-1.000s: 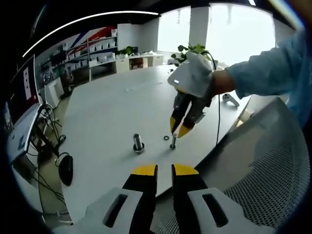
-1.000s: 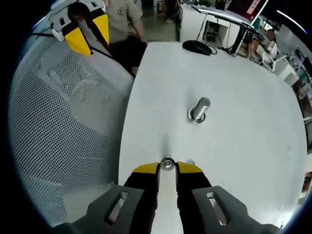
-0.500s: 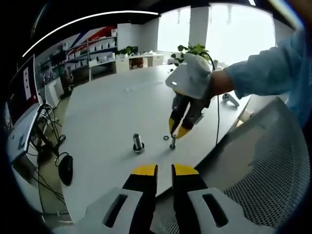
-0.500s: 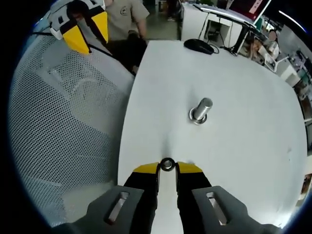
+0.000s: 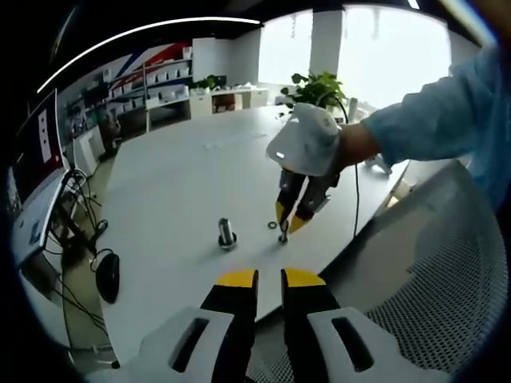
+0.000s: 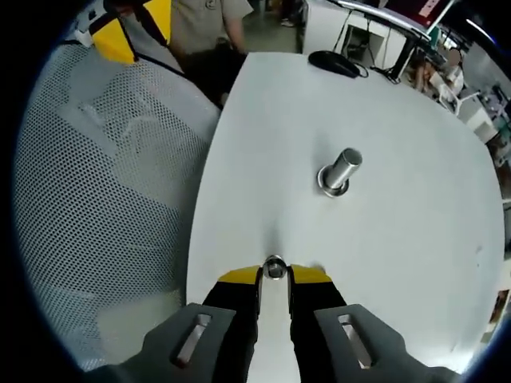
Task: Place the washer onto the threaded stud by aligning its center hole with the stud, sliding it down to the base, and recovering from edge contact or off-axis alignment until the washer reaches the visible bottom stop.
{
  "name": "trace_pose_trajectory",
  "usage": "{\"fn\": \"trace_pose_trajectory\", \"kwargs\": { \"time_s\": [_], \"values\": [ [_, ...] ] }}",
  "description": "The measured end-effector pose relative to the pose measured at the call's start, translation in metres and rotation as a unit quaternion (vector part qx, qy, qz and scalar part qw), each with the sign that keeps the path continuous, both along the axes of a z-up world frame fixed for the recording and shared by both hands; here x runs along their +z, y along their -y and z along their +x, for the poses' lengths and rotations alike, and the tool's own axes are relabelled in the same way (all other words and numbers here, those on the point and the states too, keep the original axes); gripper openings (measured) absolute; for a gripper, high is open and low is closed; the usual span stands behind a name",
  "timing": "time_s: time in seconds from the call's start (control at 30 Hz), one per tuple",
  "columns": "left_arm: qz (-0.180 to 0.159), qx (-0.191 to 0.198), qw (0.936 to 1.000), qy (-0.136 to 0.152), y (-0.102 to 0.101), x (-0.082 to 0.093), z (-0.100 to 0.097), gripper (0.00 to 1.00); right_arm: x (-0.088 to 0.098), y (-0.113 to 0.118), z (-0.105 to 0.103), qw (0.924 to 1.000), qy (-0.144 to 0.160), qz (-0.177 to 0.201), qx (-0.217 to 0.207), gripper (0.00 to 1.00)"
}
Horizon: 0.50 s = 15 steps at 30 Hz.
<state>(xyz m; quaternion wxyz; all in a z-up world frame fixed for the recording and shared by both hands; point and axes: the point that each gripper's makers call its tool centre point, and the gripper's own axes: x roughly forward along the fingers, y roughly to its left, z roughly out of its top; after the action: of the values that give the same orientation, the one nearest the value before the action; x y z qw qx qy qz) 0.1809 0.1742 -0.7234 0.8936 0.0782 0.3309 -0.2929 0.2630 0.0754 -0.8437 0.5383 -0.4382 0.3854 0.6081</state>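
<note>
alignment over the threaded stud is judged to be the step in hand. in the left gripper view the right gripper is held by a gloved hand with its yellow tips brought down onto the top of the slim stud, which stands upright near the table edge. a small dark ring – taken to be a washer – is seen lying flat on the table just beside the stud. in the right gripper view a round metal piece with a dark centre is seen between the jaw tips; whether this is the washer being held over the stud or the stud's own top cannot be told, so it also cannot be told whether these jaws are clamped on anything. the left gripper is kept back over the table edge, its jaws drawn together to a thin slit with nothing between them.

risks from here: if a washer is indeed carried, a tilt of the jaws could leave its rim caught on the threads partway down – off-axis contact that would have to be eased level again. too early a release could let it drop off the stud's tip and roll towards the near edge and the mesh chair. the larger metal cylinder stands well apart and is not expected to interfere.
</note>
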Motion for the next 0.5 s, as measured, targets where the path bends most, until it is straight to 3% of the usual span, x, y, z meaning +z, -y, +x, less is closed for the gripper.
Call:
{"fn": "trace_pose_trajectory", "kwargs": {
  "time_s": [0.5],
  "values": [
    [0.001, 0.005, 1.0, -0.004, -0.001, -0.002, 0.0, 0.09, -0.02, 0.0, -0.001, 0.9998, -0.008, -0.013, 0.008, 0.15]
  ]
}}
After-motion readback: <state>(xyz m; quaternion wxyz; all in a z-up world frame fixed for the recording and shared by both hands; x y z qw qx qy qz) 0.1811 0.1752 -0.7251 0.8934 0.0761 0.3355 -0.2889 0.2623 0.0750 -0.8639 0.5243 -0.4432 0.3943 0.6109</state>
